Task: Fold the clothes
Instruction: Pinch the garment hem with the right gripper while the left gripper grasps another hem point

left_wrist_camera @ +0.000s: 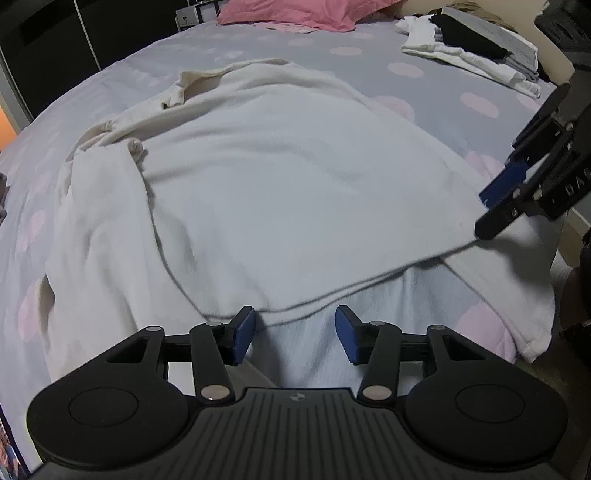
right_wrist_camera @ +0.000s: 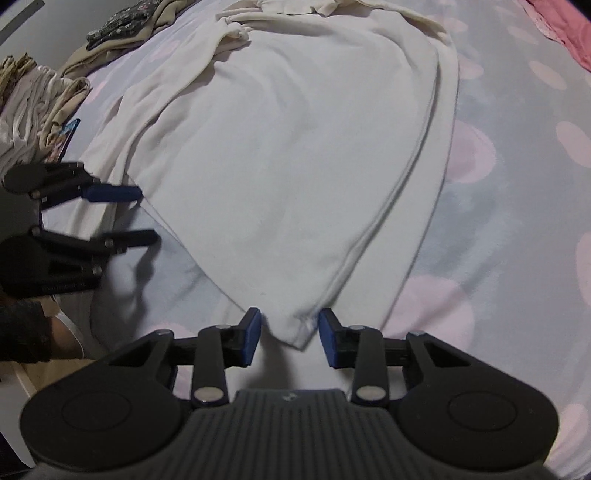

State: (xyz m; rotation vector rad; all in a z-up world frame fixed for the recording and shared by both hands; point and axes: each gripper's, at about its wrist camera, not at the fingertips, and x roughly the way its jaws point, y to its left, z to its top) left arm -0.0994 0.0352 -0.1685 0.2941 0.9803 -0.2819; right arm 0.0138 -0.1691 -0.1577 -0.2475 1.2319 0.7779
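Both grippers' jaws gape over the cream sweater (left_wrist_camera: 280,177) on the bed (left_wrist_camera: 332,59).

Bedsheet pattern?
Pale lilac-grey bedsheet with large soft pink dots; clearest in the right wrist view, beside the white garment.

A bed (left_wrist_camera: 332,51) covered in a lilac sheet with pale pink dots filled the room beyond the jaws. A pink pillow (left_wrist_camera: 295,13) lay at its far end, with dark wardrobe doors (left_wrist_camera: 48,33) standing far left under dim indoor light.
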